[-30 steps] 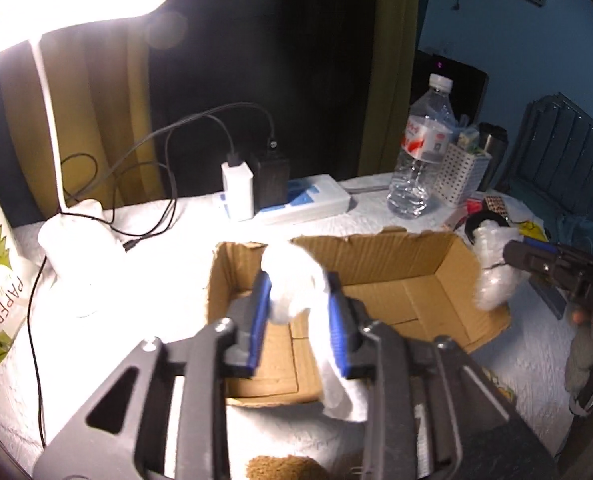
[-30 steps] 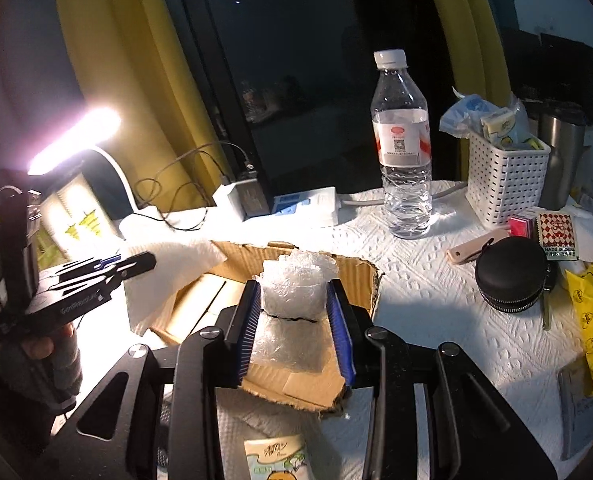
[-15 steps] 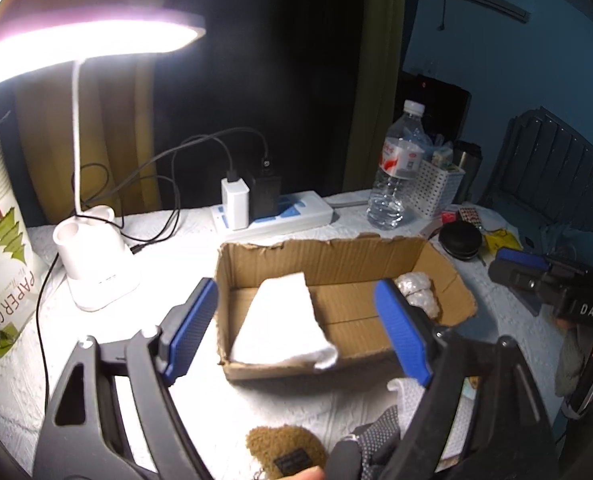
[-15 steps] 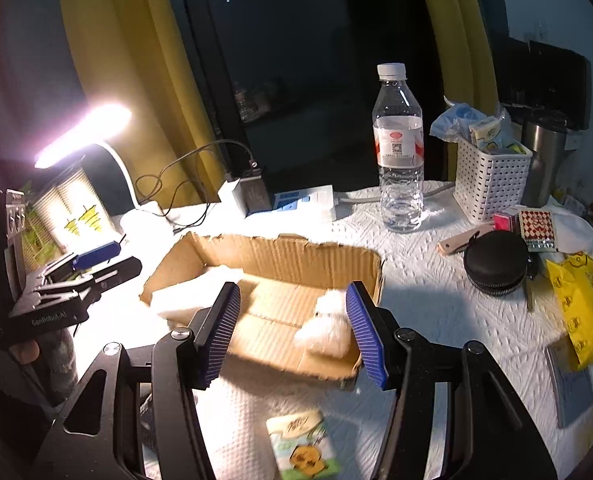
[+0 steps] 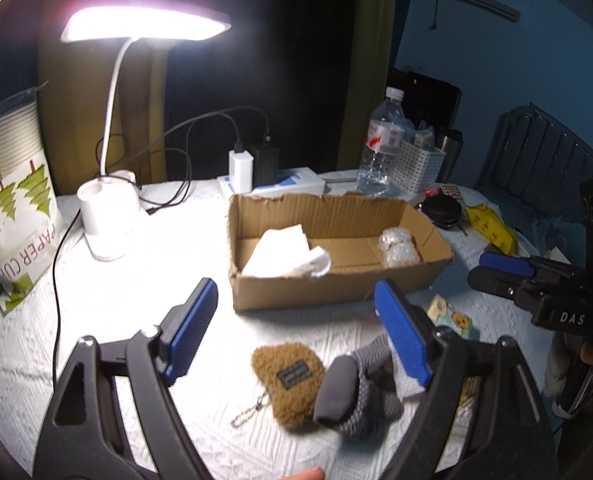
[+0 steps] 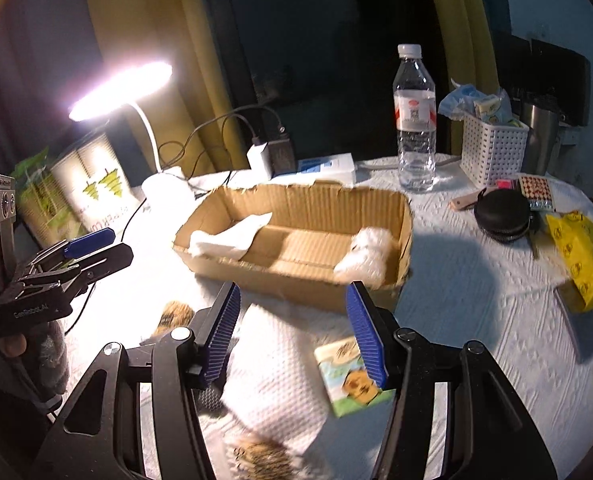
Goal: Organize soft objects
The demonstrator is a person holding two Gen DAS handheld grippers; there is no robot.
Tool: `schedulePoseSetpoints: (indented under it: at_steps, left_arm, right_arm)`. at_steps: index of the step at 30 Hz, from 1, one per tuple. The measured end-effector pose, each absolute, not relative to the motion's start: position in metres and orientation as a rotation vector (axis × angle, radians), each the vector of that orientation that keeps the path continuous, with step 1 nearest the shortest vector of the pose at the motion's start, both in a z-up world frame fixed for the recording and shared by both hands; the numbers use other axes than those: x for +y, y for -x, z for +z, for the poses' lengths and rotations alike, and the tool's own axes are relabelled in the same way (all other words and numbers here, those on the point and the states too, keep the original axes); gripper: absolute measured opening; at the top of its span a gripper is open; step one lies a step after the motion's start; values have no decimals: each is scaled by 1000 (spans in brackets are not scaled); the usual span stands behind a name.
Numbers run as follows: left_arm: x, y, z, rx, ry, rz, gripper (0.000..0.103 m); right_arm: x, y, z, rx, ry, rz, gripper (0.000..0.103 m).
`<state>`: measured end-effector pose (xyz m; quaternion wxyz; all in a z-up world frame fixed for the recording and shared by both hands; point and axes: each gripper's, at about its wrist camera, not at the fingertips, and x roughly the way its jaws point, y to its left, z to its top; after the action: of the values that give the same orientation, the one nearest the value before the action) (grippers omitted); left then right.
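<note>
Both tongs are standing wide and empty, having just let go of their loads: beyond the left tongs (image 5: pixel 296 336), a crumpled white paper tissue (image 5: pixel 284 256) is now lying at the near-left end of the shallow brown corrugated cardboard box (image 5: pixel 336 284), while a knobbly wad of clear bubble wrap (image 6: pixel 366 254) is resting at the box's far-right end, just ahead of the right tongs (image 6: pixel 292 332). Two soft items are thus sorted, and both tongs are pulling back toward what remains on the white embossed surface (image 5: pixel 108 280): a fuzzy brown plush pouch with a small chain (image 5: pixel 288 380) and a grey knitted glove (image 5: pixel 356 396) between the left tongs, and a quilted white paper towel (image 6: pixel 276 372) between the right tongs.
</note>
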<state>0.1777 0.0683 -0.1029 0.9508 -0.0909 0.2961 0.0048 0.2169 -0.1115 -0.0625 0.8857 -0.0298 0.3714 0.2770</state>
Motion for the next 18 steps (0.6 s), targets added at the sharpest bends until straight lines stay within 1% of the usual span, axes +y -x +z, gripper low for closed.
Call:
schedulePoseSetpoints:
  at_steps: [10, 18]
  left_arm:
    - [66, -154, -134, 633, 221, 7, 82]
    - [67, -145, -148, 655, 227, 15, 82]
  right_arm:
    - [-100, -195, -93, 834, 105, 581, 58]
    - [-89, -195, -117, 875, 125, 596, 58]
